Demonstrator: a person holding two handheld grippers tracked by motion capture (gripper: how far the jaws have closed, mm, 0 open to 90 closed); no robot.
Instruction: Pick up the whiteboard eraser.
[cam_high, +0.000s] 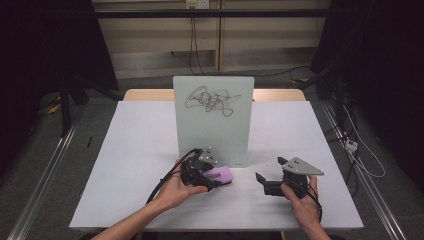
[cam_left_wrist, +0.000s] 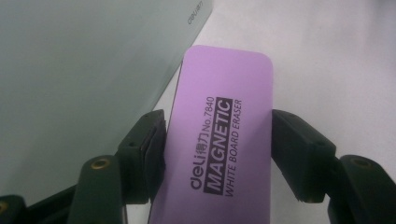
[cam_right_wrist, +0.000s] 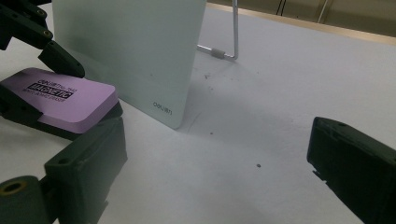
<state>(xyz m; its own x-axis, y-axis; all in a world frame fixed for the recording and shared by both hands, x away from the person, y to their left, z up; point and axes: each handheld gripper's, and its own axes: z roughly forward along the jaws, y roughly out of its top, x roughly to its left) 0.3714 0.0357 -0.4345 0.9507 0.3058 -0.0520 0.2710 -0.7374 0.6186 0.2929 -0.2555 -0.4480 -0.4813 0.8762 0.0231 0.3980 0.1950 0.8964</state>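
Note:
A purple magnetic whiteboard eraser (cam_high: 220, 174) (cam_left_wrist: 219, 130) (cam_right_wrist: 60, 95) lies low over the white table, just in front of the upright glass whiteboard (cam_high: 213, 125) (cam_left_wrist: 70, 70) (cam_right_wrist: 130, 46). My left gripper (cam_high: 214, 176) (cam_left_wrist: 218, 154) is shut on it, with one pad pressing each long side. Black scribbles (cam_high: 212, 100) cover the upper part of the board. To the right of the board my right gripper (cam_high: 269, 170) (cam_right_wrist: 215, 163) stands open above the tabletop, nothing between its jaws, pointing toward the board's lower corner.
The white table (cam_high: 140, 150) has free surface on both sides of the board. A wire stand (cam_right_wrist: 233, 32) props the board from behind. Dark frames and cables stand on the floor beyond the table's edges.

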